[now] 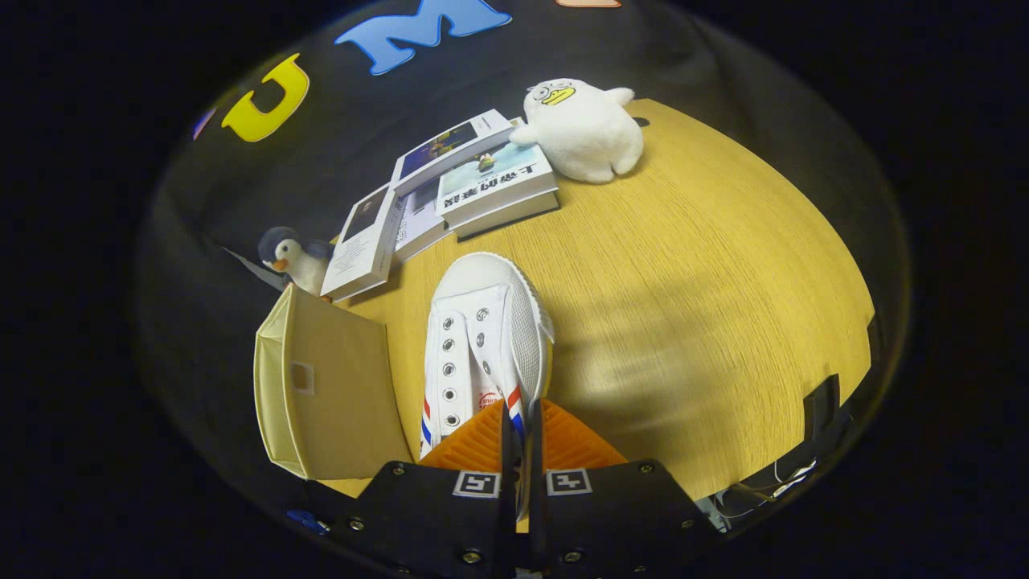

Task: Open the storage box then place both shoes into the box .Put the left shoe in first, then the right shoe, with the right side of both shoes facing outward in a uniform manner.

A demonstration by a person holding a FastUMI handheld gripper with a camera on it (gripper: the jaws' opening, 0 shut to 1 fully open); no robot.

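Jaws clamped on white shoe (482,338), red tongue logo prob. unreadable, beside storage box (330,394).

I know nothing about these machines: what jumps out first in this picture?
A white shoe with red and blue stripes, held by the tongs, which are shut on its side wall, toe pointing away over the wooden table. Just beside it stands a beige storage box. Beyond lie some books, with a white duck plush and a small penguin toy next to them.
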